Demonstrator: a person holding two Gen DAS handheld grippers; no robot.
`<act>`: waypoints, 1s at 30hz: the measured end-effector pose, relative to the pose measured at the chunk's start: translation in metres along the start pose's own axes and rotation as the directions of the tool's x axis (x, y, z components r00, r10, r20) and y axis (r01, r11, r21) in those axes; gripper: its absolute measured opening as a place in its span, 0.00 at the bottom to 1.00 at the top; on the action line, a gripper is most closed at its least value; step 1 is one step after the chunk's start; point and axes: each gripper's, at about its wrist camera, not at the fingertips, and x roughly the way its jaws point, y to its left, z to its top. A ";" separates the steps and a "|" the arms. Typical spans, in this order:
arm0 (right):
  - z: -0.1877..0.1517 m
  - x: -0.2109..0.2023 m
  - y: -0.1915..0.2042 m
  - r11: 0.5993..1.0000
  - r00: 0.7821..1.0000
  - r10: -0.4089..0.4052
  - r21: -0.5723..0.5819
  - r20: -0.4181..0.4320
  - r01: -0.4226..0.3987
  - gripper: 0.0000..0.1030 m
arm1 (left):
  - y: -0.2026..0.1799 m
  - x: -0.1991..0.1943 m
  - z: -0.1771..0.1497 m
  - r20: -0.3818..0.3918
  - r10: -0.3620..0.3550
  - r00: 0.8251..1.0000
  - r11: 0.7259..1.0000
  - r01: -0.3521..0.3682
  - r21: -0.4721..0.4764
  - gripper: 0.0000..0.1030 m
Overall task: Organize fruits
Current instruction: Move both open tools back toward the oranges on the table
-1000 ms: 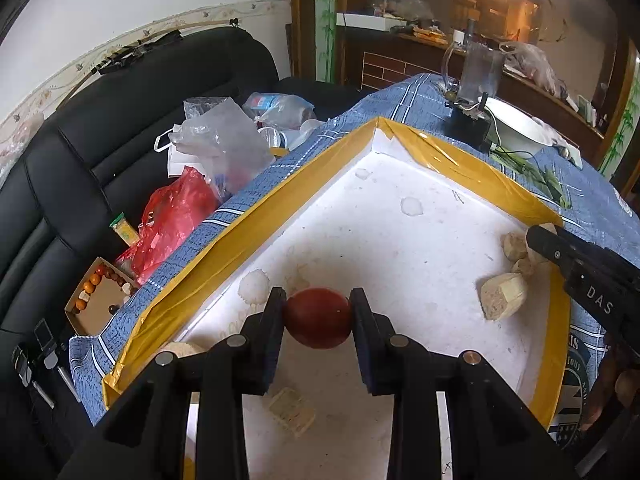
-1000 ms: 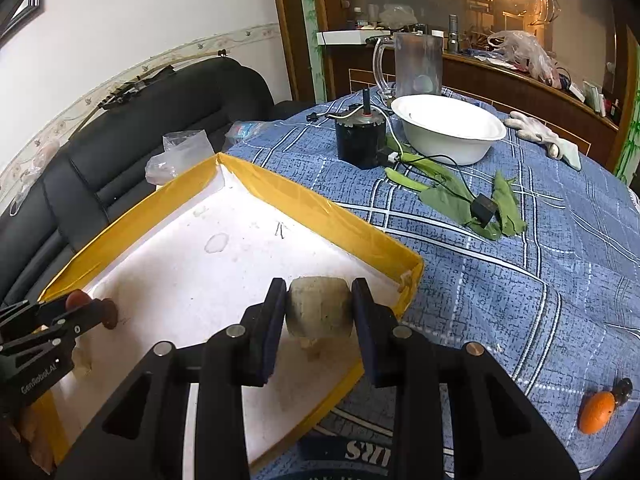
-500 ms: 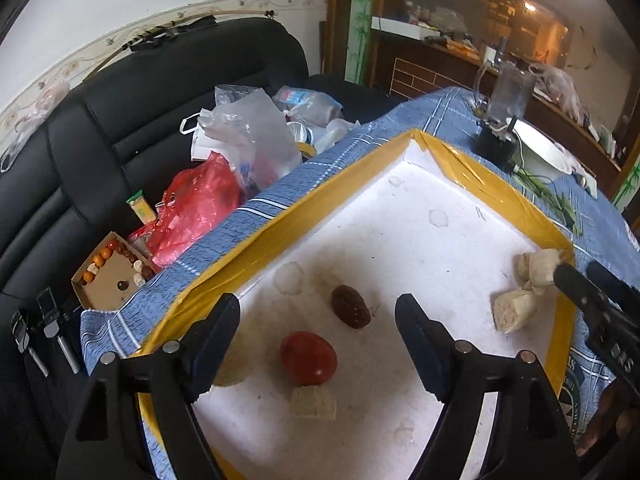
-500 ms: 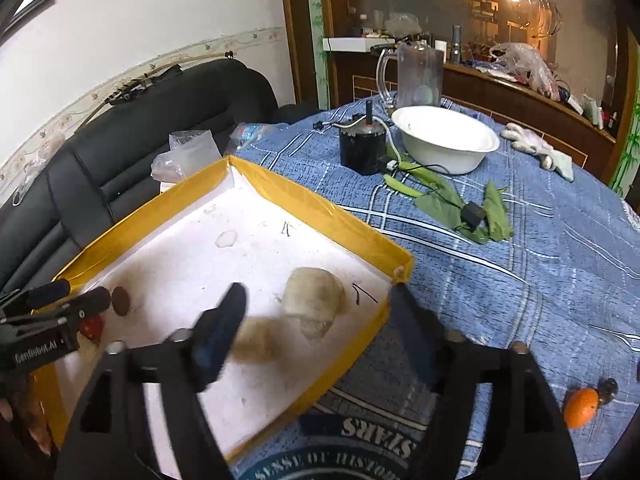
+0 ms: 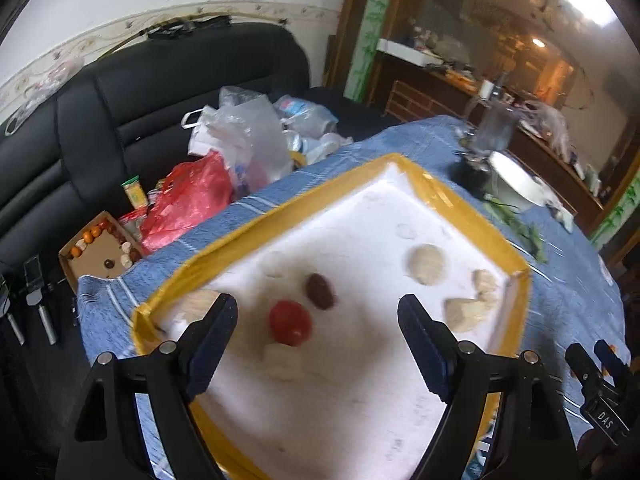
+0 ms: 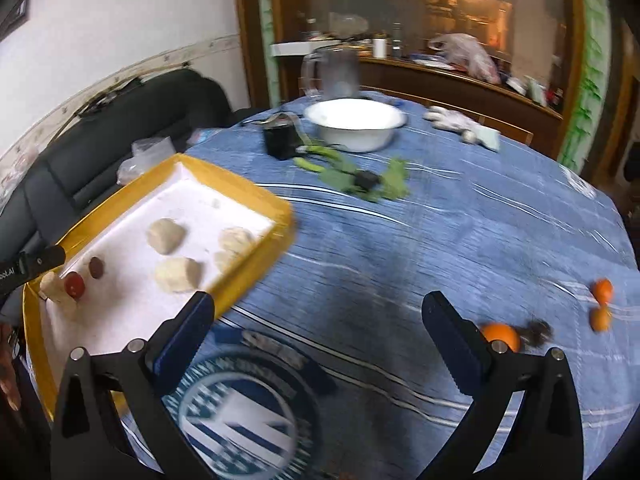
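The white tray with a yellow rim [image 5: 256, 236] holds a red fruit [image 5: 290, 322], a dark brown fruit [image 5: 320, 290] and several pale lumps, one round [image 5: 426, 264]. My left gripper [image 5: 318, 344] hangs open above the tray's near end, just behind the red fruit, holding nothing. My right gripper [image 6: 320, 336] is open and empty over the blue tablecloth, to the right of the tray [image 6: 256, 196]. An orange [image 6: 500, 336] lies by its right finger, and two smaller oranges [image 6: 603, 290] lie farther right. The red fruit [image 6: 75, 285] and pale lumps [image 6: 178, 274] rest in the tray.
A white bowl [image 6: 356, 124], a black box [image 6: 282, 142], green leaves [image 6: 352, 172], a pitcher [image 6: 336, 74] and a glove [image 6: 464, 126] sit at the table's far side. Plastic bags [image 5: 240, 148] and a small carton [image 5: 100, 248] lie on the black sofa beyond the table's left edge.
Both grippers opened, leaving the red fruit and a pale lump in the tray, then drew back. The right gripper swung rightward off the tray over the tablecloth, bringing the oranges into view.
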 end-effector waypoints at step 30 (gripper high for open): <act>-0.050 0.005 -0.284 0.889 0.940 -0.299 0.310 -0.162 0.337 0.32 | -0.284 0.012 -0.108 -0.125 -0.259 0.958 0.728 0.279 0.626 0.80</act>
